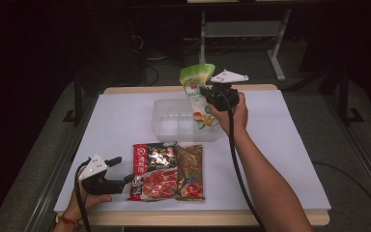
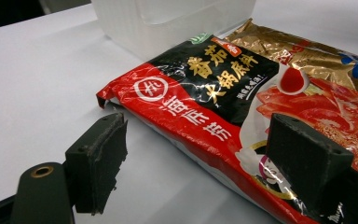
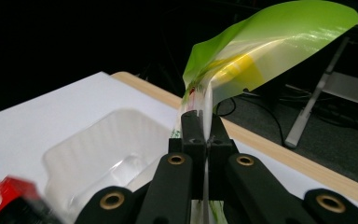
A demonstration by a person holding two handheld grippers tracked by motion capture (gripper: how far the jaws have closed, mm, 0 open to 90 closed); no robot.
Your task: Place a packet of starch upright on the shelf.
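Right gripper [image 1: 211, 94] clenched on green pouch [image 1: 198, 92] by a thin pinch over clear tub [image 1: 166, 118]; floppy pouch may swing, miss the tub; left gripper [image 1: 121, 169] released, idle near red packet [image 1: 154, 171].

White table [image 1: 116, 121] bears clear tub [image 1: 169, 121], two packets [image 1: 169, 171].

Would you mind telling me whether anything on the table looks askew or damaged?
Only small things: the red packet overlaps the gold packet beside it, both lying slightly crooked. The green pouch in the right tool bends over at its top. Nothing looks spilled or torn.
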